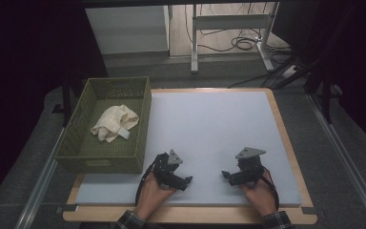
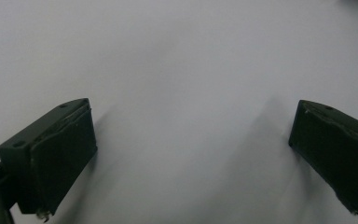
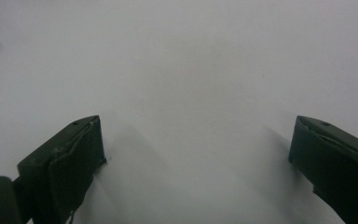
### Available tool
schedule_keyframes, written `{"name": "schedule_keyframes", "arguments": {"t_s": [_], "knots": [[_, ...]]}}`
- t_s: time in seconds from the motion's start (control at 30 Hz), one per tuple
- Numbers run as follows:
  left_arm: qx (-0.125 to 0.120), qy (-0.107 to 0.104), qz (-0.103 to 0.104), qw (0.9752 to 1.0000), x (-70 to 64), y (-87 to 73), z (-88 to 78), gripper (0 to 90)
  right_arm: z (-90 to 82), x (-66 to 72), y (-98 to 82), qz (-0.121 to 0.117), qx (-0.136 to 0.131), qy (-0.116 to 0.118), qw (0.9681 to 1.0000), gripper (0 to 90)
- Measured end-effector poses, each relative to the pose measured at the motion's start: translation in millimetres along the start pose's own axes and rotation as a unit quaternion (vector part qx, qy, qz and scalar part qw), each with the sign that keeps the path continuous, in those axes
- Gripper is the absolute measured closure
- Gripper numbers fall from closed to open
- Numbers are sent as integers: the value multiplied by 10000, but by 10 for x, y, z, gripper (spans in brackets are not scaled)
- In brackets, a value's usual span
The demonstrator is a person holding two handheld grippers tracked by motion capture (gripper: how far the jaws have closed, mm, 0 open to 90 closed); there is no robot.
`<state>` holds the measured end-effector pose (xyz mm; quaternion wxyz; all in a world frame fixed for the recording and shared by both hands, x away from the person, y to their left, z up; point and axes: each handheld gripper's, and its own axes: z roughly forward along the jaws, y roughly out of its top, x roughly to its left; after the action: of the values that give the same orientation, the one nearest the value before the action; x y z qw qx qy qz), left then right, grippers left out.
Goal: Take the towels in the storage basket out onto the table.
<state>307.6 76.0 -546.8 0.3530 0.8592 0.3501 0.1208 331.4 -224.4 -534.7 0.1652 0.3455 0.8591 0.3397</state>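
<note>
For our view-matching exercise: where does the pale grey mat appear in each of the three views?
High view: the grey mat covers the middle of the wooden table, right of the green basket, under the left gripper and right gripper.
Left gripper view: the mat lies behind and between the open jaws.
Right gripper view: the mat again lies between open jaws.
Shared landmark: each gripper's black jaws low over the mat.

On the table (image 1: 286, 143), a mat (image 1: 214, 129) covering most of the top. At 9 o'clock of the mat, a basket (image 1: 71, 143), touching its left edge. In the basket, toward 12 o'clock, a cloth (image 1: 113, 121), perhaps with a small tag at its 5 o'clock side. Near 6 o'clock on the mat, left gripper (image 1: 187, 181) at 7 o'clock, right gripper (image 1: 225, 175) at 5 o'clock, apart.
</note>
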Motion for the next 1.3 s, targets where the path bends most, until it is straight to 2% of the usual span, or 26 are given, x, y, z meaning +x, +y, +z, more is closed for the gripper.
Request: {"name": "schedule_keyframes", "arguments": {"t_s": [0.43,0.53,0.67,0.77,0.97,1.13,1.3], "knots": [[82,-24,43,10000,-5,26,-13,24,0,0,0,0,1,-2,10000,33],[110,-123,85,9998,-21,59,-36,30,0,-1,0,0,1,-2,10000,32],[66,-138,184,9997,-50,130,-86,30,0,-1,0,1,-1,1,10000,33],[50,-240,164,9996,-56,191,-106,29,0,-1,0,-3,0,-1,10000,33],[119,-389,275,9988,-54,317,-103,28,0,-2,0,-3,0,0,10000,33],[94,-519,185,9984,-31,422,-110,20,0,-1,0,-1,0,-1,10000,33],[123,-552,180,9982,-8,522,-132,12,0,-2,0,-2,-1,1,10000,33]]}}
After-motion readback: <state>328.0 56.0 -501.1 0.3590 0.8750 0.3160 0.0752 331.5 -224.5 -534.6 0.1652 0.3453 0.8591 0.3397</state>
